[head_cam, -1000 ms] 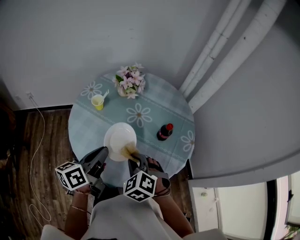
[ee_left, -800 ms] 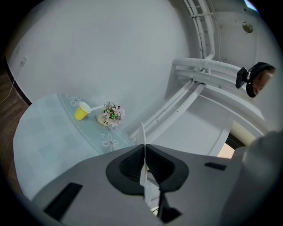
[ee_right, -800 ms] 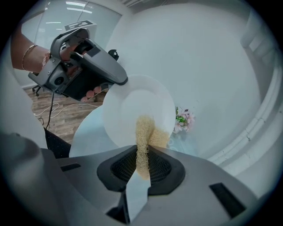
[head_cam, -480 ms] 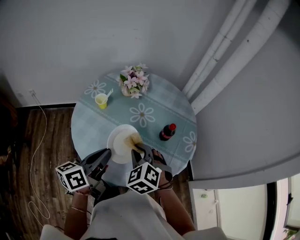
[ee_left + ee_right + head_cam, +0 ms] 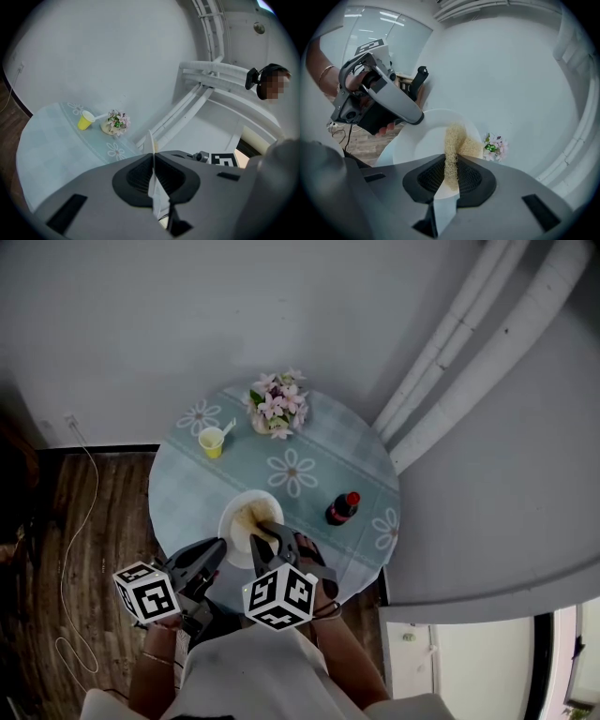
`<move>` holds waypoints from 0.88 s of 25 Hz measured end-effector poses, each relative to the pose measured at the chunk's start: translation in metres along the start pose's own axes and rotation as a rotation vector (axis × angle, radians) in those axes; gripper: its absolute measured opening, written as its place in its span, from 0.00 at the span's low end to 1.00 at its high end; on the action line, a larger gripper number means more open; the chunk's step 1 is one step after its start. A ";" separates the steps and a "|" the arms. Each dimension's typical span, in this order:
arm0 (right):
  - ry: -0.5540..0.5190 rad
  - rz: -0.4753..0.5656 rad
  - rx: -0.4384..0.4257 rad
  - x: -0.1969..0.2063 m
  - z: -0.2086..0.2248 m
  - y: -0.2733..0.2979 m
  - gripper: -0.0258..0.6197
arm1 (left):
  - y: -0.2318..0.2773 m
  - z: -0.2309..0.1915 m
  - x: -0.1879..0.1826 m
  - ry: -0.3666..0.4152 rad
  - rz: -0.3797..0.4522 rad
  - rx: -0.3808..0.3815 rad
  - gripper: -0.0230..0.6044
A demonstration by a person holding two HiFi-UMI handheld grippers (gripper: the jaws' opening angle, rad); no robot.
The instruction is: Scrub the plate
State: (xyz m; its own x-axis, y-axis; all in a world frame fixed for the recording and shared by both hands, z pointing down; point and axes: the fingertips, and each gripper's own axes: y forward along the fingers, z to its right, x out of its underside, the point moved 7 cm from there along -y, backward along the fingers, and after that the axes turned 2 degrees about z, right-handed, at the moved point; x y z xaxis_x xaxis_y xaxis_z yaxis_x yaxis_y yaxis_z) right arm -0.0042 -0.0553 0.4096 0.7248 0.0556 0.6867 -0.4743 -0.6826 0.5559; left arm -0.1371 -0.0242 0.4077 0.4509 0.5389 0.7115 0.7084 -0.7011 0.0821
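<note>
Now the left tongs [image 5: 153,187] are clamped on the rim of the round white plate [image 5: 422,140], holding it tilted over the near edge of the round table [image 5: 187,493] with its pale daisy-print cloth. The right tongs [image 5: 449,176] are closed on a tan fibrous scrubbing pad [image 5: 454,140], which lies against the plate's face.

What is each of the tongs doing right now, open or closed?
Left tongs: closed on the edge of the plate.
Right tongs: closed on the sponge.
</note>
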 end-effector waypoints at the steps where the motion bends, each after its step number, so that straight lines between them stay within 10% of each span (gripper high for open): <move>1: -0.001 0.004 -0.005 -0.002 -0.002 0.000 0.14 | -0.001 -0.001 -0.001 0.000 0.003 -0.003 0.07; 22: -0.071 0.007 -0.130 -0.006 -0.032 0.008 0.14 | -0.002 -0.018 -0.011 -0.015 0.072 -0.072 0.07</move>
State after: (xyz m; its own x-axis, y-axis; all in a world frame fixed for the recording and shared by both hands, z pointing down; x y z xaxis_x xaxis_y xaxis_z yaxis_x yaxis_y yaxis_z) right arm -0.0282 -0.0382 0.4252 0.7526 -0.0035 0.6585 -0.5368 -0.5824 0.6104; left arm -0.1535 -0.0375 0.4123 0.5083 0.4923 0.7066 0.6331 -0.7698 0.0809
